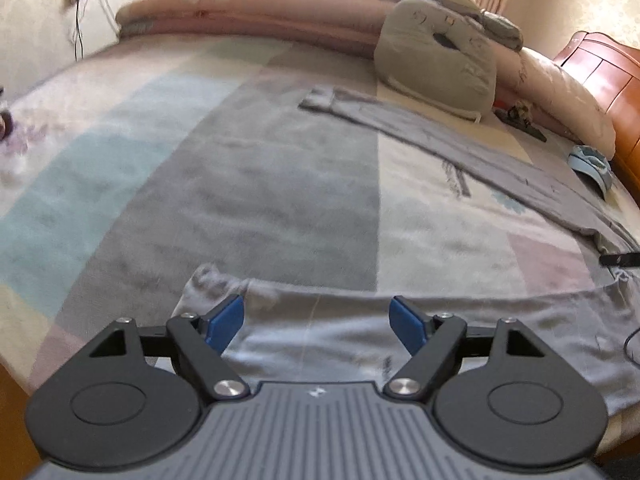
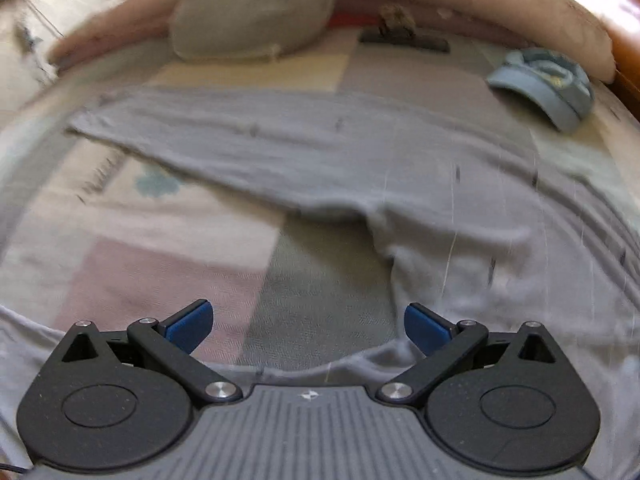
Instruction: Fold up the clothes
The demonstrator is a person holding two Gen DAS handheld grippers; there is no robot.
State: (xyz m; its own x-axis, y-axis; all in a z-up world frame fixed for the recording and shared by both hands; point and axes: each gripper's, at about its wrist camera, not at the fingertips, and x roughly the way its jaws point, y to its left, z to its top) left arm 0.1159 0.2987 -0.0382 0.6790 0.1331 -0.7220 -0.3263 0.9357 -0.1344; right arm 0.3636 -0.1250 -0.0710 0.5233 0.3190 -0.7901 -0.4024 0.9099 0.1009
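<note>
- Grey trousers (image 2: 320,160): we find them spread flat on the bed (image 1: 240,168), legs splayed apart.
- Step, as we judge it: pinch one leg's cuff and hem cleanly, then lay it over the other leg, seams aligned.
- Left gripper (image 1: 316,322): jaws wide, empty, above the near leg's cuff.
- Right gripper (image 2: 309,326): jaws wide, empty, near the crotch.
- Blue cap (image 2: 544,84), grey pillow (image 1: 436,56): beyond the trousers.
</note>
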